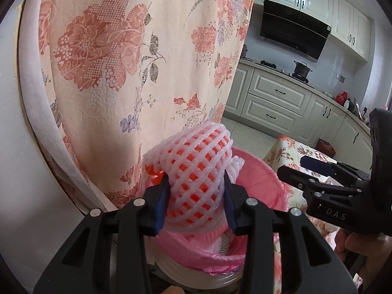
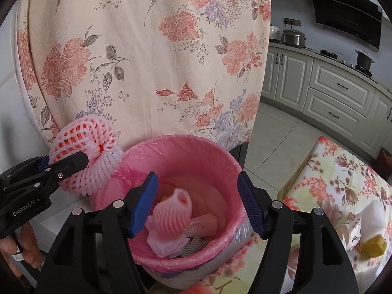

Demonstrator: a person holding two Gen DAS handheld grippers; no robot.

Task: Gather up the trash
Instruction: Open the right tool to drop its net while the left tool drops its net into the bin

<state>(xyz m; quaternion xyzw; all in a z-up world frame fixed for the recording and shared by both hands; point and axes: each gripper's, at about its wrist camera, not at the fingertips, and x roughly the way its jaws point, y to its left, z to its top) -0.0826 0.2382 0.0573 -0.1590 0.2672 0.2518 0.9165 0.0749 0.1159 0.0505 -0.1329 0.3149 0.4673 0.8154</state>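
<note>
White squishy foam net sleeve point(image 1: 199, 176) with an orange thing inside sits between the blue pads of the left gripper point(image 1: 197, 203). The pads squeeze it on both sides. It hangs just above the near left edge of the round bin point(image 2: 235, 171), which has a thin, crinkly pink plastic bag point(image 2: 196, 147) pulled over its rim.

Right gripper point(image 2: 198, 203) hangs over the bin's mouth with its jaws spread wide and nothing between them. Down inside the bin lie a second foam net point(image 2: 175, 213), a pink tube point(image 2: 203, 223) and some crumpled paper scraps point(image 2: 169, 247).

Soft flowery cloth point(image 2: 147, 49) hangs close behind the bin on the far side. On the right, a flowery tablecloth point(image 2: 330, 183) lies near the bin, with a yellow lump point(image 2: 374, 245) on it. Far right, the tiled floor point(image 2: 281, 127) is open up to the pale cabinets point(image 2: 343, 90).
</note>
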